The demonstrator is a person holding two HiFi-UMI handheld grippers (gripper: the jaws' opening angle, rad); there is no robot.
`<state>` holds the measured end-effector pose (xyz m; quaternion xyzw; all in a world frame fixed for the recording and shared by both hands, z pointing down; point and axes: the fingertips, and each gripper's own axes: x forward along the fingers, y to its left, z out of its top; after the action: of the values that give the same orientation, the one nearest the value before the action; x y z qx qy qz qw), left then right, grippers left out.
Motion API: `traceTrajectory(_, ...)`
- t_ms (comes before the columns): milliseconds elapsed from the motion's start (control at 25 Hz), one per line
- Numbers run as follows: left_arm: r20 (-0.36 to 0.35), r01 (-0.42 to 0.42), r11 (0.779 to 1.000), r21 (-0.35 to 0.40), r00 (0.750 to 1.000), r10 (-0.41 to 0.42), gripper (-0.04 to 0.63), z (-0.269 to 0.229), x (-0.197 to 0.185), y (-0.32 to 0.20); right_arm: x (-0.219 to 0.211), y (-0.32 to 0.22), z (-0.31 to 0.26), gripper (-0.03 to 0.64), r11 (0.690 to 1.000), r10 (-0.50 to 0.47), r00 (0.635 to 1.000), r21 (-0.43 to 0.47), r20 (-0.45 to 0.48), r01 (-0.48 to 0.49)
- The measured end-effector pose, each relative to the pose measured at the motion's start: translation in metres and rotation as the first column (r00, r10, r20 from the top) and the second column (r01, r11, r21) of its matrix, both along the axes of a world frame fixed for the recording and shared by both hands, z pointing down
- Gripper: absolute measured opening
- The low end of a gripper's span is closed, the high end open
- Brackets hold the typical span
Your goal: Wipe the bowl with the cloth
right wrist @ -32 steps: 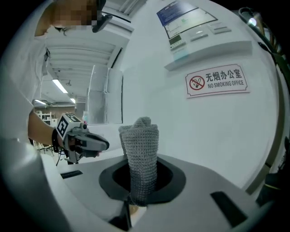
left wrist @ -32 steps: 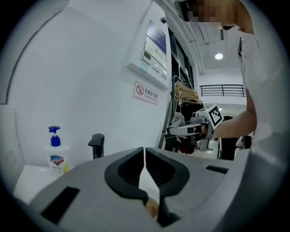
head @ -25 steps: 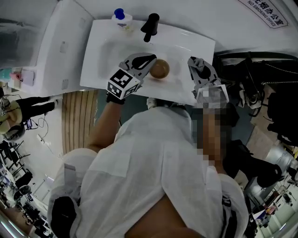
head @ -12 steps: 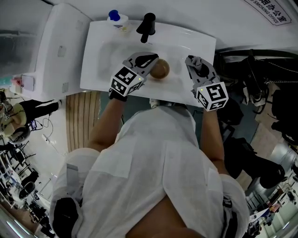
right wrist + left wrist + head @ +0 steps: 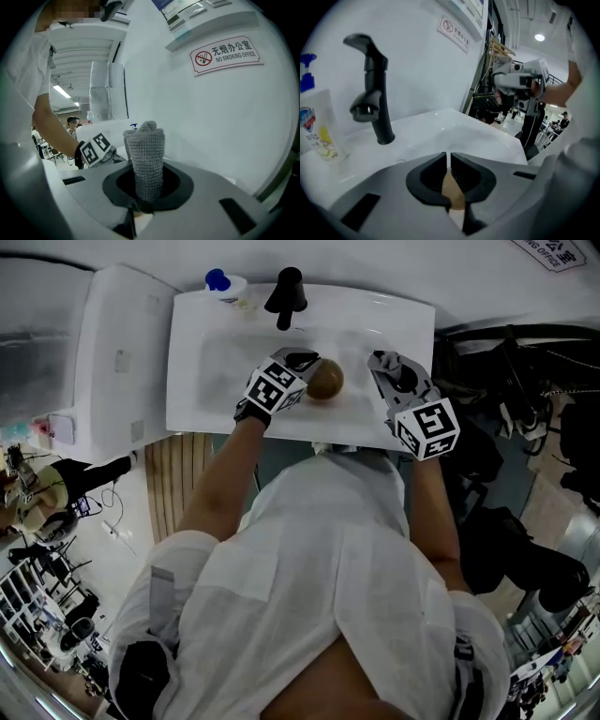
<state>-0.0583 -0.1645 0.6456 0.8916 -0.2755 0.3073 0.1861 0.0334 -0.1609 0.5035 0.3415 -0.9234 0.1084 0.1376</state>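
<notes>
Holding wooden bowl (image 5: pixel 325 379) by rim in shut left gripper (image 5: pixel 307 363) jaws; clamping knitted cloth (image 5: pixel 146 152) in right gripper (image 5: pixel 382 362) jaws, near, right of bowl.

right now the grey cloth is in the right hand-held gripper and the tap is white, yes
Not quite: the tap is black, as the left gripper view shows. The grey cloth is indeed in the right hand-held gripper.
</notes>
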Motion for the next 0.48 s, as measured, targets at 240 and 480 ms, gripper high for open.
traceTrajectory(240, 0.121, -0.034, 0.994, -0.106, 0.992, 0.047, 0.109, 0.057, 0.002, -0.003, 0.007, 0.003, -0.004, 0.043, 1.000, 0.005, 1.000, -0.002, -0.015, -0.005)
traceTrajectory(480, 0.244, -0.101, 0.978, -0.183, 0.959, 0.144, 0.120, 0.101, 0.001, -0.003, 0.016, 0.015, -0.001, 0.043, 1.000, 0.006, 0.999, -0.026, -0.048, -0.008)
